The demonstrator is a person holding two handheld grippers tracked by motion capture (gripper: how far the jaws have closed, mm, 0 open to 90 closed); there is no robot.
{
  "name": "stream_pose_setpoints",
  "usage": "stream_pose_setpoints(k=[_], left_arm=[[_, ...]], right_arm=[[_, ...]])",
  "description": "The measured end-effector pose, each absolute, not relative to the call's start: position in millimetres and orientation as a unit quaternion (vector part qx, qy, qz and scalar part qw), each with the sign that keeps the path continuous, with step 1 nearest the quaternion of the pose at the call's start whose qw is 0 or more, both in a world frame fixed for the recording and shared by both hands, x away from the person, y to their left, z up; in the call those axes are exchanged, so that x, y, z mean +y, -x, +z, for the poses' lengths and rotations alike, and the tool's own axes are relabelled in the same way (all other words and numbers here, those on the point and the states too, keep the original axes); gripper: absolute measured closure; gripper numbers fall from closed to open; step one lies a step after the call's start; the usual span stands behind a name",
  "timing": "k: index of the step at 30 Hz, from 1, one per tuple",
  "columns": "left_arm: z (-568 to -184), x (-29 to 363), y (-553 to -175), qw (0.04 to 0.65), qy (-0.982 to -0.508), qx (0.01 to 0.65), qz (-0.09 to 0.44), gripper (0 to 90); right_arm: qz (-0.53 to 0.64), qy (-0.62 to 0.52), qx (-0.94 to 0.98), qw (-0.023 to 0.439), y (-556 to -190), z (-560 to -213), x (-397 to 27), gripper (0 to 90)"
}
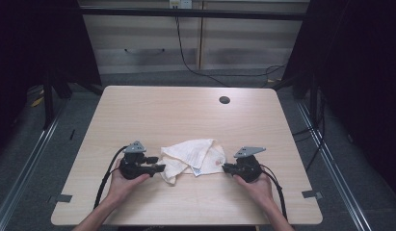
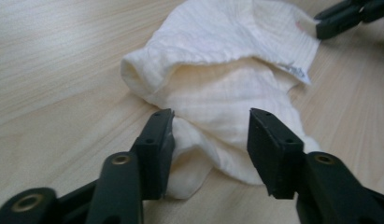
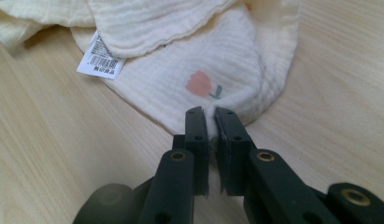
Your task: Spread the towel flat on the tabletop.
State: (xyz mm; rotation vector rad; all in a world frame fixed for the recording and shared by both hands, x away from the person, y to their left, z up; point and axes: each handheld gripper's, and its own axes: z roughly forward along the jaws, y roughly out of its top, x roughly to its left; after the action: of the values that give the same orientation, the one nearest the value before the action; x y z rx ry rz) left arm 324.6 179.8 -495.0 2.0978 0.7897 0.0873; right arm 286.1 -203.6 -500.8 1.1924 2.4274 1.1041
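A cream cloth (image 1: 193, 156) lies crumpled on the worktop (image 1: 152, 110), toward the near edge, between the two grippers. It is folded over itself, with a white label (image 3: 101, 60) and a pink flower print (image 3: 201, 85) on the lower layer.

Left gripper (image 1: 159, 168): held low at the cloth's left end. In the left gripper view its fingers (image 2: 154, 144) stand partly open, astride a bunched fold of cloth. The left finger touches the fold; the right finger stands just clear of it. No grip is made.

Right gripper (image 1: 226, 168): held low at the cloth's right end. In the right gripper view its fingers (image 3: 196, 135) are closed almost together on a pinch of the cloth's edge, just below the flower print. The cloth puckers at the grip.
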Motion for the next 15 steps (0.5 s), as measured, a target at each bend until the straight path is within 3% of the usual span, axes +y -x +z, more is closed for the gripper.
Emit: stream_pose_setpoints(k=[1, 5, 15], left_arm=[[-495.9, 179.2, -323.4, 0.432, -0.847, 0.309, 0.042, 63.1], [-498.3, 180.9, -319.4, 0.426, -0.853, 0.300, 0.040, 81.8], [-492.8, 194.3, -290.1, 0.424, -0.859, 0.286, 0.019, 85.8]], right_arm=[[0.377, -0.407, 0.825, 0.110, -286.1, -500.3, -204.1, 84.2], [0.384, -0.410, 0.819, 0.116, -286.6, -498.7, -206.9, 83.8], [0.377, -0.414, 0.819, 0.122, -288.9, -500.9, -206.6, 79.7]])
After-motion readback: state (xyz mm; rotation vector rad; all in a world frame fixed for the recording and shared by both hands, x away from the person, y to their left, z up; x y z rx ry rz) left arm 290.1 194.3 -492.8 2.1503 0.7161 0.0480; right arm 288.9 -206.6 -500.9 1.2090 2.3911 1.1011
